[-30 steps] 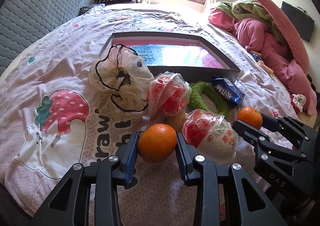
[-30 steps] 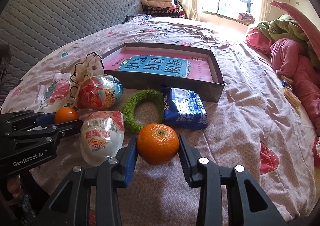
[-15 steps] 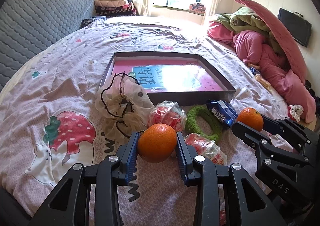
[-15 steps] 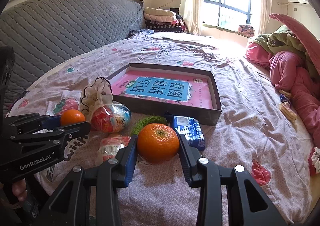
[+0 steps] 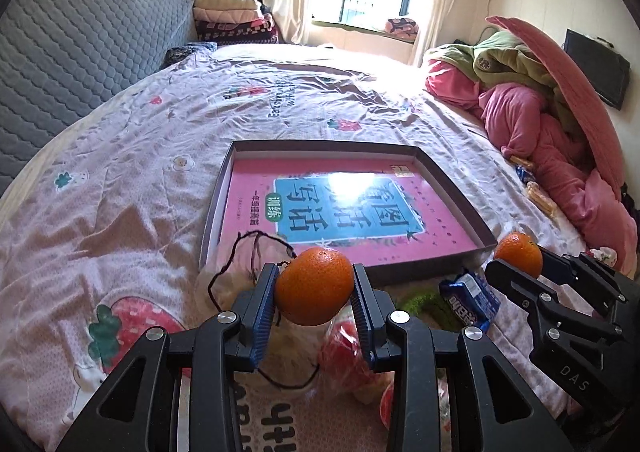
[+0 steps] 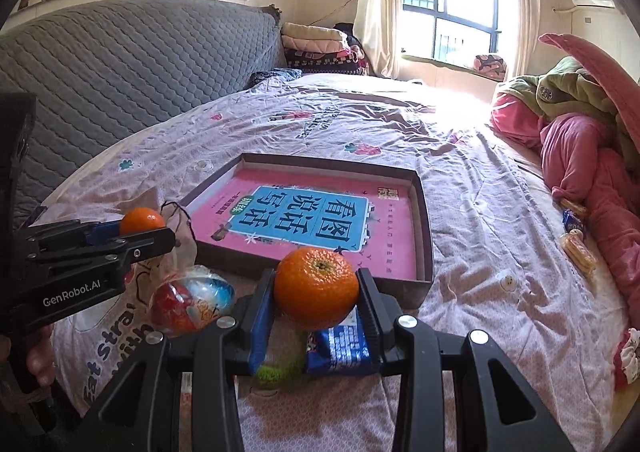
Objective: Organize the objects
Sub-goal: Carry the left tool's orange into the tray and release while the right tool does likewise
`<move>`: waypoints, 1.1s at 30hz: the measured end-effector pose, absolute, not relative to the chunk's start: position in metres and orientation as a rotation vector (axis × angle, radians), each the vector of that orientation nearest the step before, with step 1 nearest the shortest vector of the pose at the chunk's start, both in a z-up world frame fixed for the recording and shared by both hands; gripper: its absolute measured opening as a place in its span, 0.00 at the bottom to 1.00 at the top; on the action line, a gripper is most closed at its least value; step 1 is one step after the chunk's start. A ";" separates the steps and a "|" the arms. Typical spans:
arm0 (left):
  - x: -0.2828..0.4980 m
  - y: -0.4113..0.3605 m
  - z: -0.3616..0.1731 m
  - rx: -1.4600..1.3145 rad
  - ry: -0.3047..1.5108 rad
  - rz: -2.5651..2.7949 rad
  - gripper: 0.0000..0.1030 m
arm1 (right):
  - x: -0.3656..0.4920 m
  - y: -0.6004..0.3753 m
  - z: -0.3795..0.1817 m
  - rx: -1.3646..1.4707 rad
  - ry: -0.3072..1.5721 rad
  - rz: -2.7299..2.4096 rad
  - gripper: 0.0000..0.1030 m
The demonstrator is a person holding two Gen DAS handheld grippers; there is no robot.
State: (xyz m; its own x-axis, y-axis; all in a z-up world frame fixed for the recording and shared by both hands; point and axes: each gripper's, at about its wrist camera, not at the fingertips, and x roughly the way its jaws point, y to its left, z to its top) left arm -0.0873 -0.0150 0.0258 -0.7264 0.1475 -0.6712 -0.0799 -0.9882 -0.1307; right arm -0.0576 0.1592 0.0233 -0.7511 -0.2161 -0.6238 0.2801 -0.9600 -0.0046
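Orange fruit pinched in both claws: left gripper [image 5: 314, 292] holds one orange [image 5: 314, 286], right gripper [image 6: 316, 294] the other orange [image 6: 316, 286]. Round skins could slip short of the box [image 5: 456, 188], centre frame.

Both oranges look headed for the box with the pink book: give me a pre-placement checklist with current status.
1. Left tool grips its left orange between both pads: ok.
2. Right tool grips its right orange: ok.
3. Both oranges lifted clear of the bedspread: ok.
4. Box open: ok.
5. Free space on the pink book: ok.
6. Grip firmness: cannot tell.
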 end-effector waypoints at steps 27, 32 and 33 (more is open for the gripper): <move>-0.200 -0.040 -0.030 -1.311 -0.176 2.735 0.35 | -0.176 0.173 -0.032 1.207 0.194 -2.697 0.38; -0.204 -0.037 -0.039 -1.348 -0.160 2.706 0.36 | -0.180 0.175 -0.039 1.228 0.187 -2.692 0.38; -0.204 -0.036 -0.040 -1.354 -0.156 2.700 0.36 | -0.181 0.175 -0.040 1.238 0.179 -2.685 0.38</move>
